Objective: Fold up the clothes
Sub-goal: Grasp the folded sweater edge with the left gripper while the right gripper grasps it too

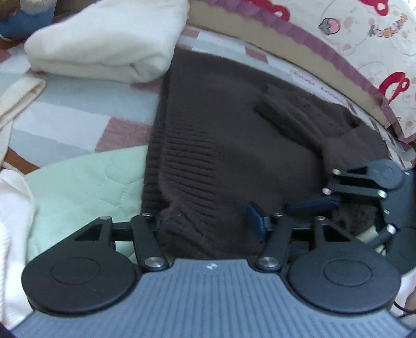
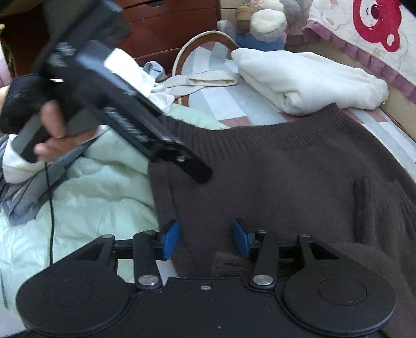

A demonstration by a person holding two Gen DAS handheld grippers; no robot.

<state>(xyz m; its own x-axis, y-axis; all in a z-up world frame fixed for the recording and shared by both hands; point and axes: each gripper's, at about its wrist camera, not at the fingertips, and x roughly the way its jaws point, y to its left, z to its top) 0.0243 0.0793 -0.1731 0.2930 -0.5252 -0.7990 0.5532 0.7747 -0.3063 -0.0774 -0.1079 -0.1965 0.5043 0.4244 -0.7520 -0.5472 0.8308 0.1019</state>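
Observation:
A dark brown knit sweater (image 1: 234,135) lies on the bed, partly folded, with a sleeve laid across it; it also shows in the right wrist view (image 2: 286,176). My left gripper (image 1: 208,223) is open, with a fold of the sweater's ribbed hem bunched between its fingers. In the right wrist view it (image 2: 192,169) reaches down onto the sweater's left edge. My right gripper (image 2: 205,238) is open, its blue pads (image 2: 170,239) astride the sweater's near edge. It shows in the left wrist view (image 1: 312,205) at the right, over the sweater.
A folded white garment (image 1: 104,41) lies at the bed's far side, also in the right wrist view (image 2: 306,78). A pale green quilt (image 2: 91,187) lies to the left. A patterned pillow (image 1: 364,39) and plush toys (image 2: 262,23) sit at the back.

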